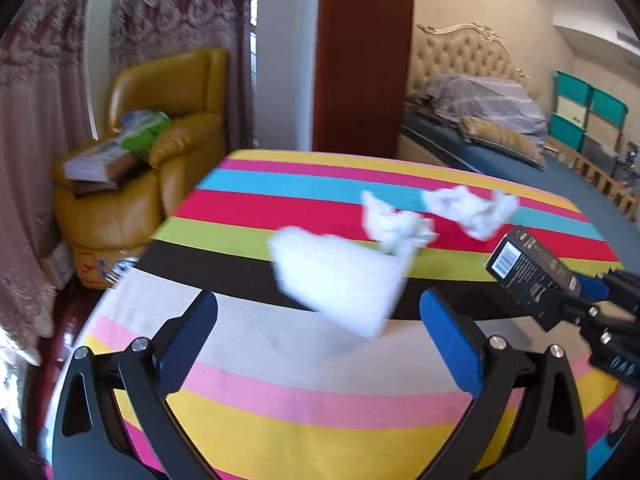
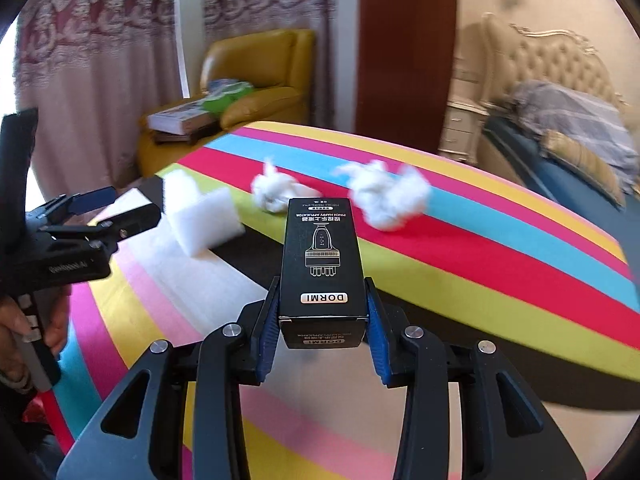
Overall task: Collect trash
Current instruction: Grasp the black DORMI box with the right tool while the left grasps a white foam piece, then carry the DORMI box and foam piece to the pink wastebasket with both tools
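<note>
Black box (image 2: 322,264) squeezed tight in the right gripper (image 2: 322,330) above the stripy table (image 1: 304,400), left gripper (image 1: 320,320) wide open and holding nothing, white foam block (image 1: 340,280) and two tissue balls (image 1: 396,224) lying just ahead.

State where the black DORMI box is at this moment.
The black DORMI box is clamped in the right tool, held above the striped table, just in front of two crumpled tissues.
</note>
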The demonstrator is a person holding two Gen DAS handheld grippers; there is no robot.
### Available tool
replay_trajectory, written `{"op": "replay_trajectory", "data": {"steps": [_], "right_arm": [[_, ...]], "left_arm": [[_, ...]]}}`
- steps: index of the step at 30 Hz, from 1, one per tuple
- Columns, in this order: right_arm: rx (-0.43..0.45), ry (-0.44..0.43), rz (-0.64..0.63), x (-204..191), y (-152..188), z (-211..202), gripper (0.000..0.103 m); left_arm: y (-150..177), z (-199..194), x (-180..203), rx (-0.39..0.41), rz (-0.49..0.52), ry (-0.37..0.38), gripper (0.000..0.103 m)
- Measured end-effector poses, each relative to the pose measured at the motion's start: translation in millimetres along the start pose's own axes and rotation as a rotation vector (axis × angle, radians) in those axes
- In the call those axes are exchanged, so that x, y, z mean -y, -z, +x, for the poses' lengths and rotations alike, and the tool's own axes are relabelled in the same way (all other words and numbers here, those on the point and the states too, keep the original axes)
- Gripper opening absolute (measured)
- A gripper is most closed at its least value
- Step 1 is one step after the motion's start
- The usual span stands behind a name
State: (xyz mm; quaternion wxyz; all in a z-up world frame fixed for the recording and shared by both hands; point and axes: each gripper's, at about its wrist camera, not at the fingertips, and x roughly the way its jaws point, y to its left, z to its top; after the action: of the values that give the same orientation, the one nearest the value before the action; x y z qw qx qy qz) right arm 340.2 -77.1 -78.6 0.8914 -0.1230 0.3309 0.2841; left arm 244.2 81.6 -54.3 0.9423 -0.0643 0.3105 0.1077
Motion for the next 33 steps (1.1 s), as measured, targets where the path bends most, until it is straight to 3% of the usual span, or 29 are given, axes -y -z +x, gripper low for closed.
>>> {"op": "replay_trajectory", "data": {"steps": [4,8,13,16,19,21,24,31,32,33], "right_arm": [[0.010,0.051,0.037,12,17,-16,0.038],[0.018,0.053,0.076,23,30,-22,0.038],[0.043,0.027,0.125,33,35,-26,0.038],[0.051,0.017,0.133,35,37,-28,0.038],[0.065,0.014,0.136,34,37,-30,0.038],[0.069,0.010,0.153,38,38,-30,0.038],[0.074,0.004,0.168,40,39,-31,0.038],[0.079,0.006,0.177,41,40,-31,0.038],[0.078,0.006,0.178,41,40,-30,0.038],[0.076,0.007,0.177,41,40,-30,0.038]], "left_arm": [[-10,16,18,-0.063,-0.034,-0.022,0.098],[-19,45,31,-0.148,-0.088,-0.074,0.098],[-28,69,46,-0.190,-0.086,-0.110,0.098],[-33,77,54,-0.166,-0.060,-0.084,0.098],[-38,84,73,-0.168,0.050,0.056,0.098],[-35,82,82,-0.164,0.098,0.084,0.098],[-33,80,84,-0.149,0.111,0.048,0.098],[-37,88,59,-0.187,-0.013,-0.022,0.097],[-36,86,53,-0.185,-0.022,-0.022,0.094],[-35,84,50,-0.184,-0.027,-0.020,0.082]]}}
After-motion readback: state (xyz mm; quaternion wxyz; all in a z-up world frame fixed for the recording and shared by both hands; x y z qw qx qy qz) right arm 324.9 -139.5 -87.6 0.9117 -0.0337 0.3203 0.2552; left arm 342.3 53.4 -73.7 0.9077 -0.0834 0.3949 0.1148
